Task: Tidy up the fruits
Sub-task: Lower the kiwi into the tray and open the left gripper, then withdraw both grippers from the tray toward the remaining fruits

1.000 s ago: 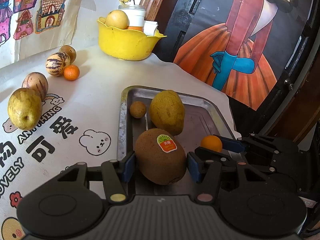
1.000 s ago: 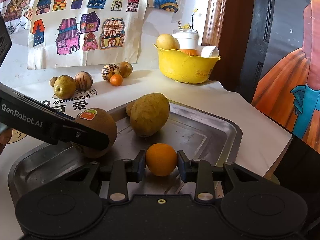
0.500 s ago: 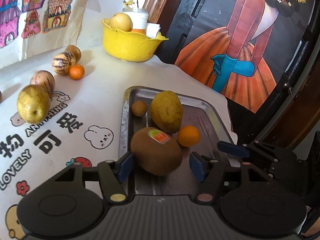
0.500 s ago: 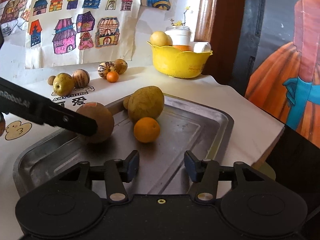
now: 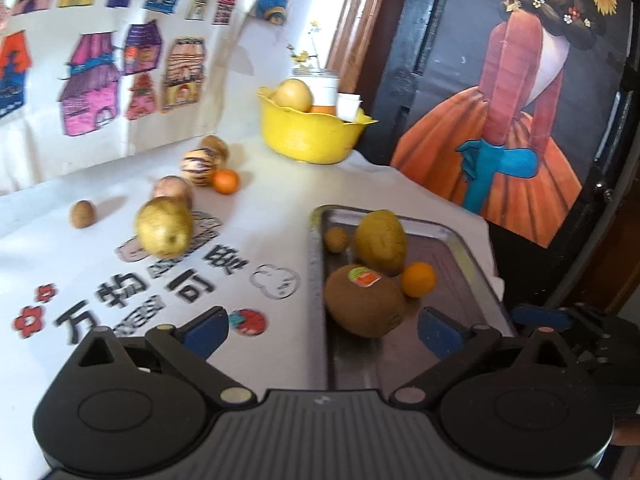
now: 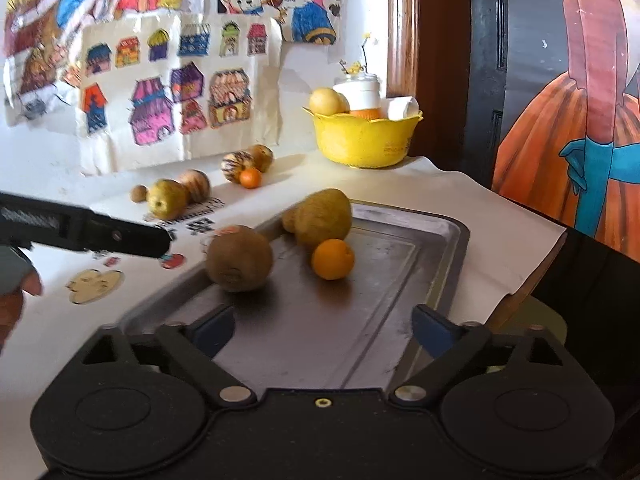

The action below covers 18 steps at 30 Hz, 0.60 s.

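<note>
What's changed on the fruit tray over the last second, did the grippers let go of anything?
Yes. The left gripper let go of the kiwi and the right gripper released the small orange; both opened wide and pulled back. Both fruits now rest on the metal tray. The pear on the tray, the loose fruit on the cloth and the yellow bowl stayed put.

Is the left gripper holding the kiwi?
No, the left gripper is open, and the kiwi lies free on the tray.
</note>
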{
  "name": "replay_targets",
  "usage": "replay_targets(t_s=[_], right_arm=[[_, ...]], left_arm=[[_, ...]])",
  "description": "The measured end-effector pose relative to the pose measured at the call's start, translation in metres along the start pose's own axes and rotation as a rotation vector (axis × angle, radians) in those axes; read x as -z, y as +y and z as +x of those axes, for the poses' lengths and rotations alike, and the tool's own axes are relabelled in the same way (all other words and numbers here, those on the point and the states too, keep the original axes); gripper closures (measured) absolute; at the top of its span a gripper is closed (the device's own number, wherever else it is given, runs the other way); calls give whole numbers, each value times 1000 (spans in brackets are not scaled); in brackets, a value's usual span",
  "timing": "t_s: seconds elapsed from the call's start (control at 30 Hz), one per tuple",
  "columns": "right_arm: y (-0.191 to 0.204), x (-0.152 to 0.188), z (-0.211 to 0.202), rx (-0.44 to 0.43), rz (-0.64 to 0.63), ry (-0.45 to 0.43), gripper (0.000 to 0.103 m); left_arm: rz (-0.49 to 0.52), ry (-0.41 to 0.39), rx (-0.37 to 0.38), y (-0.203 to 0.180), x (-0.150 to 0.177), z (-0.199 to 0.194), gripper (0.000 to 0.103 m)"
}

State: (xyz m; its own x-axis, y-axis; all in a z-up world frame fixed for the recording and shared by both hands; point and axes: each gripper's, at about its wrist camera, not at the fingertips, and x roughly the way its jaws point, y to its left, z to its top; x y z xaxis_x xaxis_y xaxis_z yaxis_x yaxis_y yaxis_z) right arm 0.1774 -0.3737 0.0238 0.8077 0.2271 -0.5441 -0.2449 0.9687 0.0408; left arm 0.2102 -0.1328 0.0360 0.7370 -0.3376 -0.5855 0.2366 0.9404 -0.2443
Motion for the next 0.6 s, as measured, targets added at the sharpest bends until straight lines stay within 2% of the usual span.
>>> replay_targets(t_s=[0.27,0.6], right_arm=[[25,3,-27,-28,4,27,1],[61,22,-39,-82,-10,98,1]], left_arm=[[-2,16,-74,17,19,-26,0],[-47,68,-109,52,49,-56,0]])
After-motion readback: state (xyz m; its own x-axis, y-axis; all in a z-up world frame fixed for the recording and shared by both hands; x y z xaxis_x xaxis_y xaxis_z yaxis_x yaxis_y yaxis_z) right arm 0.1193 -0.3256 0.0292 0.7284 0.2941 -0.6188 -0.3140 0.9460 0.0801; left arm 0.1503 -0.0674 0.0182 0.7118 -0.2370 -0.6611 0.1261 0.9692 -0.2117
